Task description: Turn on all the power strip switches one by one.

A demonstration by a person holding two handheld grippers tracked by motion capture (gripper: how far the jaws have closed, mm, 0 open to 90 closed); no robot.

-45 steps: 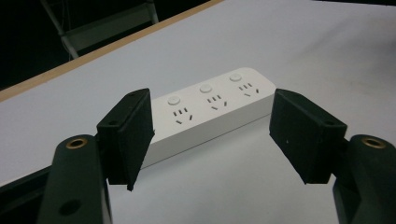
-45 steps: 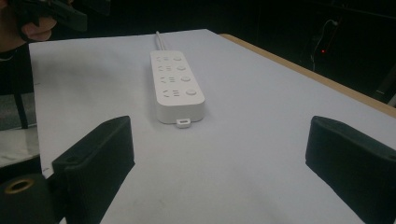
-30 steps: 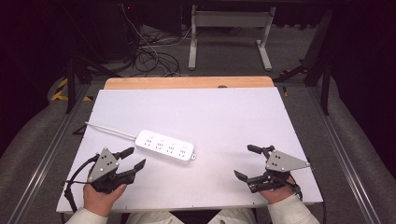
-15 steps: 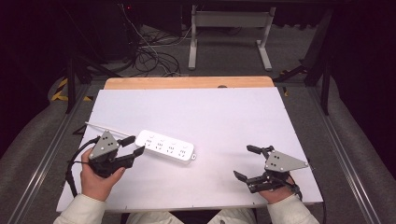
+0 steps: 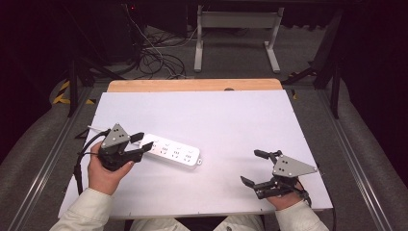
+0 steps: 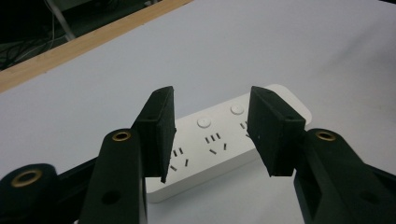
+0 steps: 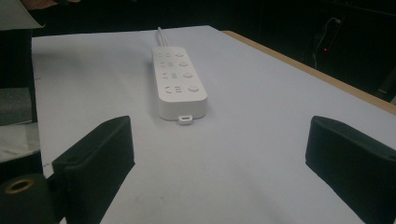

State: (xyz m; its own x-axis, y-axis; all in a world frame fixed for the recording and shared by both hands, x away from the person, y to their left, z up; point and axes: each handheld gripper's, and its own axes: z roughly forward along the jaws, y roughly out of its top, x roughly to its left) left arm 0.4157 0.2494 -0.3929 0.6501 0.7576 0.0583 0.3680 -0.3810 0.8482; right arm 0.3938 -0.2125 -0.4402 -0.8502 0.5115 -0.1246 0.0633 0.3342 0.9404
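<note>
A white power strip (image 5: 172, 152) lies flat on the white surface (image 5: 216, 115), left of centre, angled so its far end with the cord points away to the left. There are no containers here, just the strip. The left tongs (image 5: 143, 143) sit at the strip's near-left end, jaws spread apart and straddling that end from above; in the left gripper view the two black jaws stand on either side of the strip (image 6: 224, 140) with socket holes and round buttons showing between them, and I can't tell if they touch it. The right tongs (image 5: 255, 167) rest well apart near the right front of the surface, jaws released wide with nothing between them; the right gripper view looks along the strip (image 7: 180, 84) from its tabbed end. A wooden strip (image 5: 192, 85) edges the far side of the surface. Beyond it the room is dark, with tangled cables (image 5: 154, 57) on the floor and a grey metal frame (image 5: 235, 33).
</note>
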